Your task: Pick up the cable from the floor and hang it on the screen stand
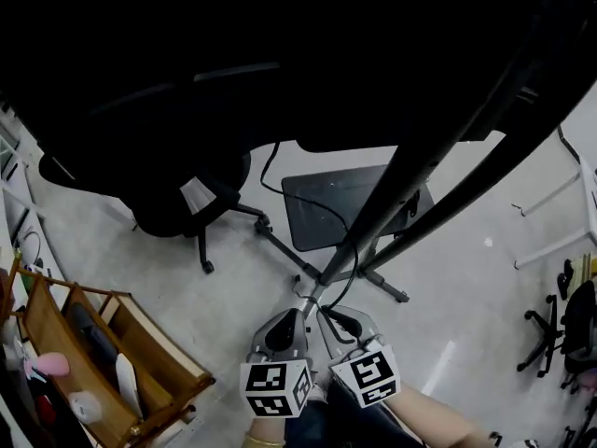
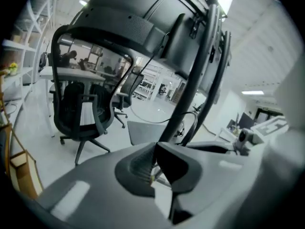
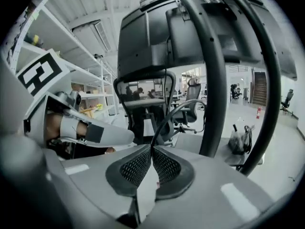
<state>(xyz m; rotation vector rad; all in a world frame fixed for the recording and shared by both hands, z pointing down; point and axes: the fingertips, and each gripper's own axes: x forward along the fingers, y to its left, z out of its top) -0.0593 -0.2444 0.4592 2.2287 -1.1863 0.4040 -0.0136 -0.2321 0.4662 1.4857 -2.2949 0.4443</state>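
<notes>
A thin black cable (image 1: 322,208) runs across the dark base plate (image 1: 317,222) of the screen stand and comes down toward my grippers. My right gripper (image 1: 328,314) is shut on the cable (image 3: 164,117), which rises from the jaw tips (image 3: 151,149) and arcs to the right. Beside it my left gripper (image 1: 300,306) is shut (image 2: 155,149), and I see nothing between its pads. Both grippers sit close to the foot of the stand's slanted black poles (image 1: 420,147) (image 3: 212,80) (image 2: 190,80). The screen (image 3: 157,37) hangs overhead.
A black office chair (image 1: 187,203) stands left of the stand, its star base close to the base plate. A wooden rack (image 1: 103,353) with several items is at the lower left. More chairs (image 1: 560,325) and a white table leg (image 1: 550,241) are at the right.
</notes>
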